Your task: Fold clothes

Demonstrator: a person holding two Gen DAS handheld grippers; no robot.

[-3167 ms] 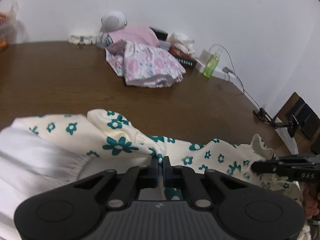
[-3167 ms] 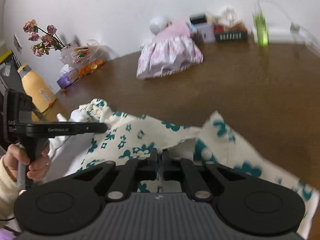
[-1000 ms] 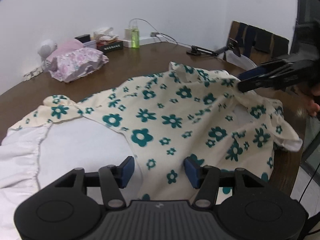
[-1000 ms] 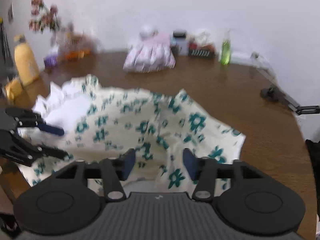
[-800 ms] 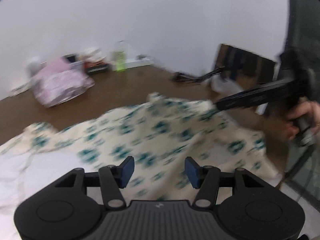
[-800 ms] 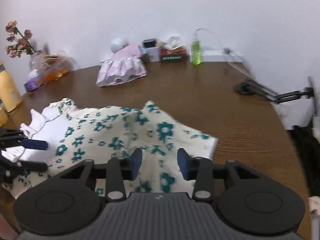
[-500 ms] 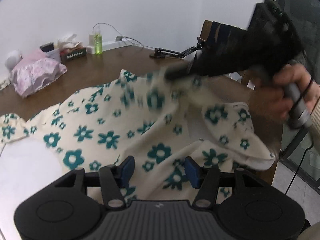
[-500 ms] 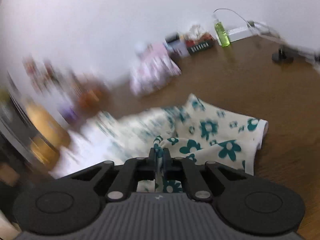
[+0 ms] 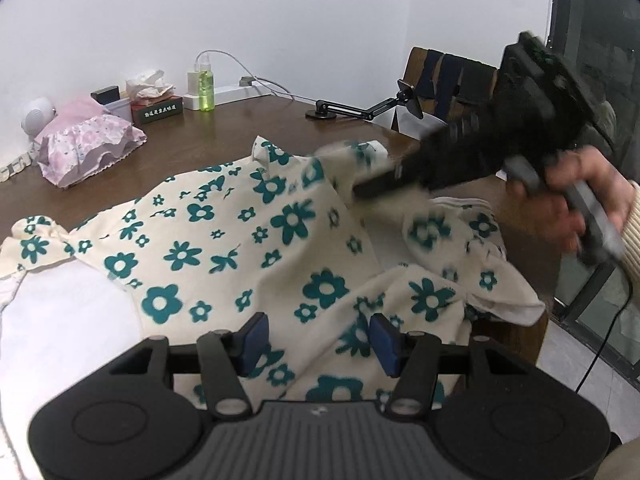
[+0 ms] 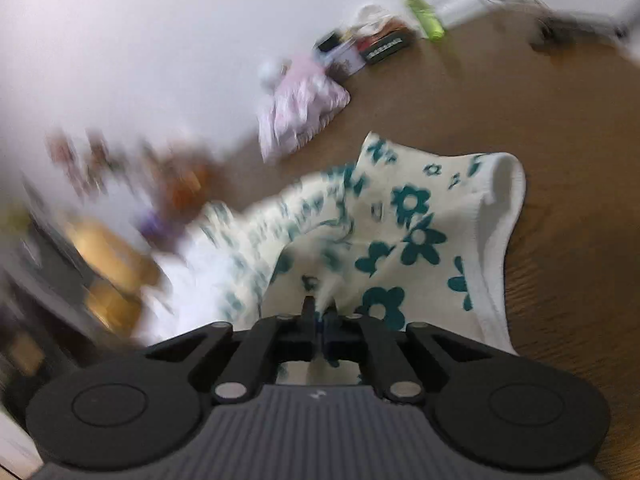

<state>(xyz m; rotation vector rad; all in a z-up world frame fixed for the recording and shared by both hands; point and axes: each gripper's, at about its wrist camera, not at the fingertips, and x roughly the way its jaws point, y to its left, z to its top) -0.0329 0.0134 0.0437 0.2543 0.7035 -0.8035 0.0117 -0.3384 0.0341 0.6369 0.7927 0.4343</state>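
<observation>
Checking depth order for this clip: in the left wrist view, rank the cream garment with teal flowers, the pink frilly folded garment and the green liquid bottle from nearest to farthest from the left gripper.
1. Cream garment with teal flowers, directly under the open left gripper.
2. Pink frilly folded garment, mid-table, far left.
3. Green liquid bottle, at the wall, back centre.

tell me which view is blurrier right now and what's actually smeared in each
The right wrist view is far blurrier: its left side is streaked past telling, though the right gripper, shut on the floral garment, stays crisp. The left wrist view is mostly sharp, with the green bottle and left gripper clear; only the other gripper and the cloth at its tip smear. Both views bulge from the fisheye.
</observation>
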